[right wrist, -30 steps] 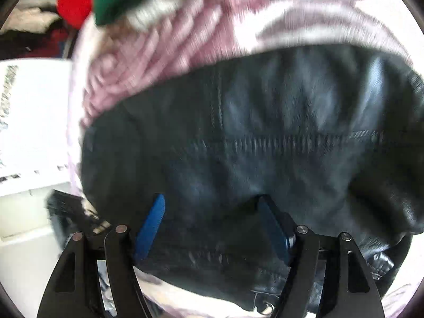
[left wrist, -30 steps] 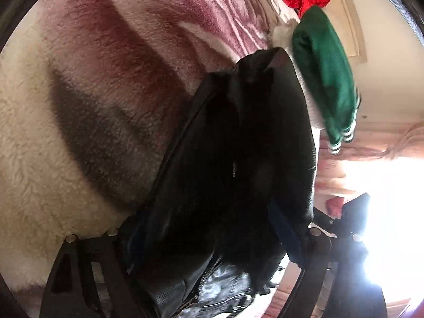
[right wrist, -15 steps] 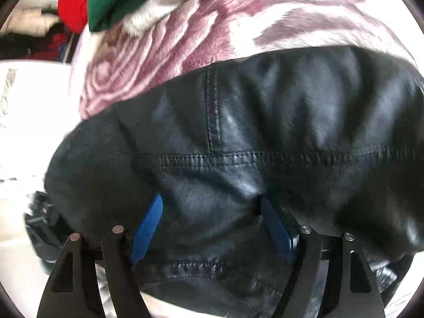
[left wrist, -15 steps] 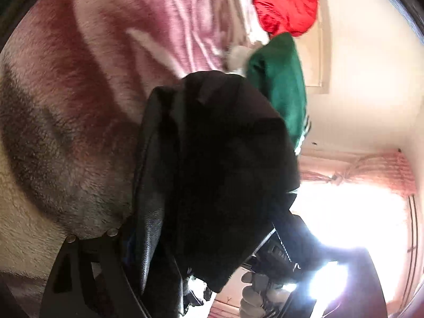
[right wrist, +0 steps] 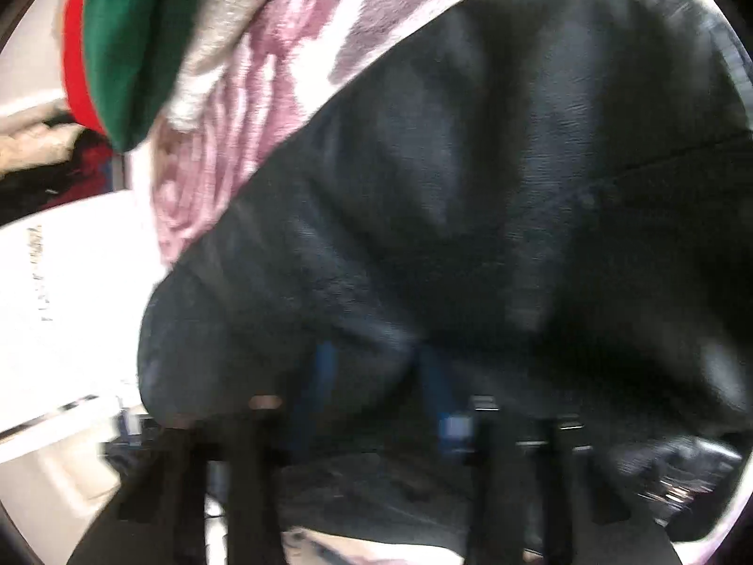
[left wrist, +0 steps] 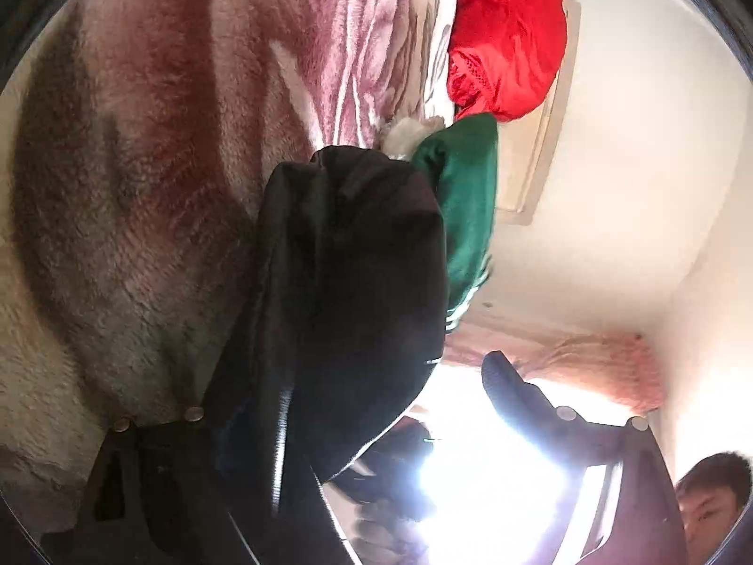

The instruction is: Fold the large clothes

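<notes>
Black leather jacket, no legible label, right jaws closing on it, left jaws wide.

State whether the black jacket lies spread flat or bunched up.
Bunched: the black jacket humps in folds over the pink blanket, and the closing right gripper gathers a fold.

Both wrist views sit close over the black jacket on the fleece blanket; left rolled sideways toward a bright window, right angled down.

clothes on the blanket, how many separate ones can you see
3: black leather jacket nearest, between both grippers; green garment just beyond it; red garment past the green. More may lie hidden underneath.
</notes>
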Action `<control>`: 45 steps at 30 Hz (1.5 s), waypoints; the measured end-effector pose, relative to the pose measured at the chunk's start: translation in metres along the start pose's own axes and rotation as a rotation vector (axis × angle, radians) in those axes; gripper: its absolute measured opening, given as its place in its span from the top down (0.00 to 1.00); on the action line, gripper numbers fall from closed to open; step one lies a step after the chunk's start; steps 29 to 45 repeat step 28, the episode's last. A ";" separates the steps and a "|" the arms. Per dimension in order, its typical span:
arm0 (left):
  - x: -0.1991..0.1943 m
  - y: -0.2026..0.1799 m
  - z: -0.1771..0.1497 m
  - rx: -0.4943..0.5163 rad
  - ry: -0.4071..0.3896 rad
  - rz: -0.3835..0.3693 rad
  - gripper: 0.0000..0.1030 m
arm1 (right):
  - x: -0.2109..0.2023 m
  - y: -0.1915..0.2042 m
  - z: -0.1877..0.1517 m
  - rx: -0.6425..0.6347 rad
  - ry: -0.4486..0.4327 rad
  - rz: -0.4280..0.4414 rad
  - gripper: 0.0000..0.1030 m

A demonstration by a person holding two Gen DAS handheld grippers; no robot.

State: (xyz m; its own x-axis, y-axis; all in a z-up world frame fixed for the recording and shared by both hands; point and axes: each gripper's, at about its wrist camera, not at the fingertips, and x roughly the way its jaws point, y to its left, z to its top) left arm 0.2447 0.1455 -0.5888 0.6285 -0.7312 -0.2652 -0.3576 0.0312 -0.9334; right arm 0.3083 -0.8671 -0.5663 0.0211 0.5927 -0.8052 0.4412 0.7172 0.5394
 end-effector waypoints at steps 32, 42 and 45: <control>0.189 -0.167 -0.210 1.095 0.160 0.878 0.93 | -0.077 -0.142 -0.007 0.142 0.017 0.246 0.81; 0.189 -0.167 -0.210 1.095 0.160 0.878 0.93 | -0.077 -0.142 -0.007 0.142 0.017 0.246 0.81; 0.189 -0.167 -0.210 1.095 0.160 0.878 0.93 | -0.077 -0.142 -0.007 0.142 0.017 0.246 0.81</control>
